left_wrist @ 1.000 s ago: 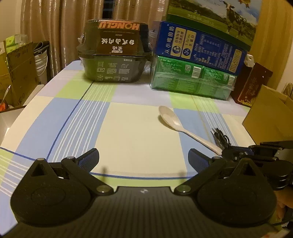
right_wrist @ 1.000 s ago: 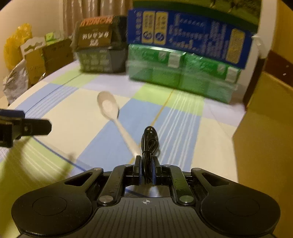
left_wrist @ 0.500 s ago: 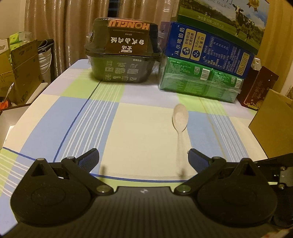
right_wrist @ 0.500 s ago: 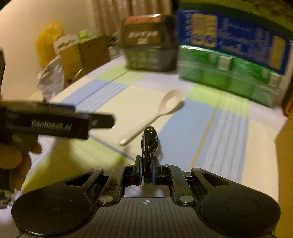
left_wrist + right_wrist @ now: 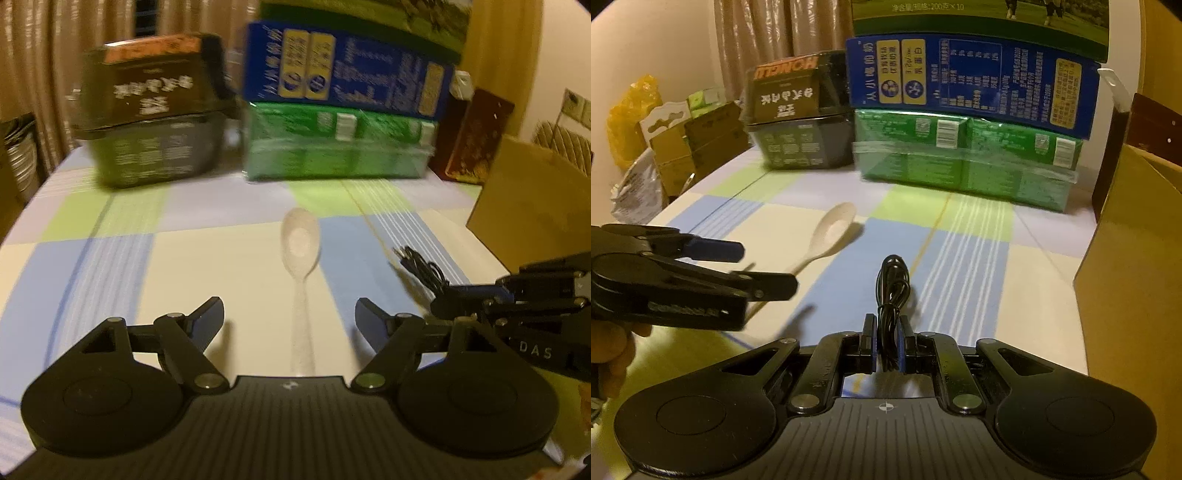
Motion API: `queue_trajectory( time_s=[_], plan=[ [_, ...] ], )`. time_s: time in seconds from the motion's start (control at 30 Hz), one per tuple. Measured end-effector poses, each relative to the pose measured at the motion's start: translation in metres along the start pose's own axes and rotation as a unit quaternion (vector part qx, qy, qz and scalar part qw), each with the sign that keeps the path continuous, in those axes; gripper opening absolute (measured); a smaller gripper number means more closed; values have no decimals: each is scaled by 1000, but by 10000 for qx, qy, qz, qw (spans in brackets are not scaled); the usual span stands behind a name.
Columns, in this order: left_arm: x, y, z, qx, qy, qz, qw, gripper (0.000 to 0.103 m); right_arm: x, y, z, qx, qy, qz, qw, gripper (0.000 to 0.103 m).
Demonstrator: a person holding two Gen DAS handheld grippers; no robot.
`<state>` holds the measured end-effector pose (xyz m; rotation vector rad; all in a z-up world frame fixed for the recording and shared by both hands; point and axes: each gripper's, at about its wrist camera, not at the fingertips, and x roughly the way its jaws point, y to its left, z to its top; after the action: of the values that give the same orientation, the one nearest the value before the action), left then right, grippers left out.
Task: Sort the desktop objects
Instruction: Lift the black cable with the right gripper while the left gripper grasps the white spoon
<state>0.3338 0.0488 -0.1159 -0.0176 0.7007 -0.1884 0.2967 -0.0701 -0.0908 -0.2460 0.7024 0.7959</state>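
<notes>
left fingers: left gripper [image 5: 289, 314] spread wide, nothing between the pads, hovering low with the spoon handle centred in the gap. Reads as lined up for a pinch on the handle.
right fingers: right gripper [image 5: 889, 345] clamped on the black cable bundle [image 5: 893, 284]; the coil sticks out forward past the tips, off the cloth. Held short so the loops stay bundled, I'd guess.
spoon: white spoon [image 5: 300, 258] flat on the checked tablecloth [image 5: 221, 273], bowl pointing away, handle toward the left gripper.
clearance: right gripper sits just to the right of the left one, near but apart. Closing on the handle looks unobstructed.
side: brown cardboard box [image 5: 1137, 266] at the right table edge; likely drop spot for the cable, not certain.
far: black food container [image 5: 801, 122], green cartons [image 5: 964, 158] with blue carton [image 5: 971, 81] stacked on top. Well apart from the spoon.
</notes>
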Motion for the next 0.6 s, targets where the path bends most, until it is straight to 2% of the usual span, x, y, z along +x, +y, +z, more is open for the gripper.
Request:
queue_trajectory(
  time_s=[0.2,0.33,0.47,0.6],
  plan=[
    [30,-4,3,72,-8,-62,10000,73,15,-10,8,140,-56,-192,9997,7],
    [43,-1,16,168,-22,-52,9998,73,27,-12,13,180,-84,-274,9994,7],
    [55,1,26,162,-47,-22,9999,67,37,-12,18,169,-95,-354,9992,7],
    [64,-8,30,413,-68,-6,9991,62,41,-11,20,136,-118,-392,9991,7]
  ],
)
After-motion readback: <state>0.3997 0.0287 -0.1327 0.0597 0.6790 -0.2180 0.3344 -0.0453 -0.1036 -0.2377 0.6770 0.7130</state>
